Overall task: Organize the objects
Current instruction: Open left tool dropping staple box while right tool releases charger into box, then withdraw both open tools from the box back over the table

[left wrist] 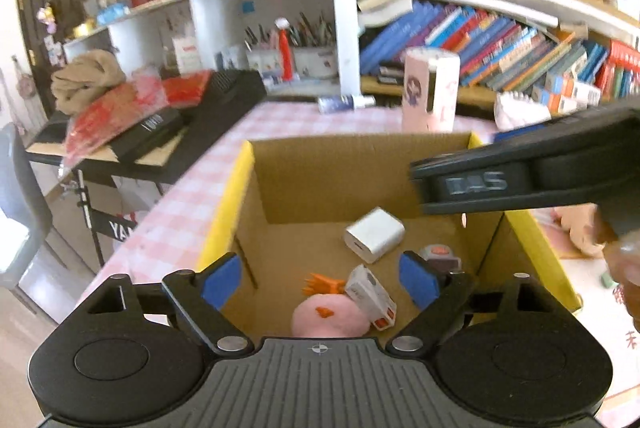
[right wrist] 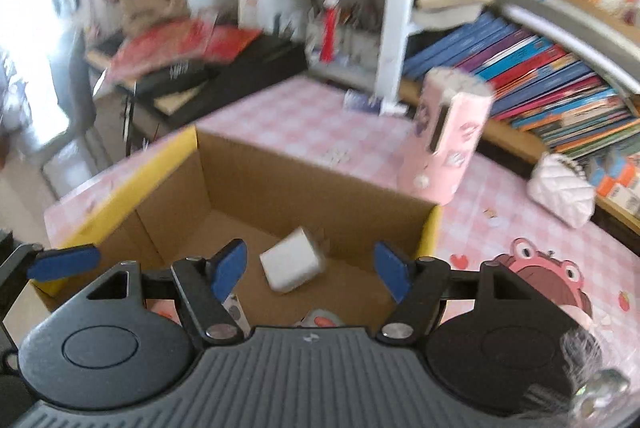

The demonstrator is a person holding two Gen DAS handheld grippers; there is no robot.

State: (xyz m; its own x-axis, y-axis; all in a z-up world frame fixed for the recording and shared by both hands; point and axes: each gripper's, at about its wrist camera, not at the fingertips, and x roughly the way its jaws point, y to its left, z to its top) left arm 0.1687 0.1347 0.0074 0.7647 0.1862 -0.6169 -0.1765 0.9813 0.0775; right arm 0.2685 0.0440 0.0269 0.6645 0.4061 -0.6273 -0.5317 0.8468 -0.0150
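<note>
Left wrist view: the left gripper point(left wrist: 318, 278) hangs over an open brown cardboard box with yellow rim point(left wrist: 224, 224), its blue-padded jaws spread wide with nothing between them. On the box floor lie a white cube-shaped charger point(left wrist: 374, 234), a round pink plush toy with orange crest point(left wrist: 328, 316), a small white carton with red print point(left wrist: 370, 294) touching the plush, and a small grey item with a red top point(left wrist: 440, 254), partly hidden behind the right pad. The box stands on a pink checked tablecloth point(left wrist: 192, 188), with a tall pink cylindrical container point(left wrist: 430, 90) beyond its far wall. In the right wrist view, the right gripper point(right wrist: 310, 270) is also released and empty above the same box, the charger below it.
</note>
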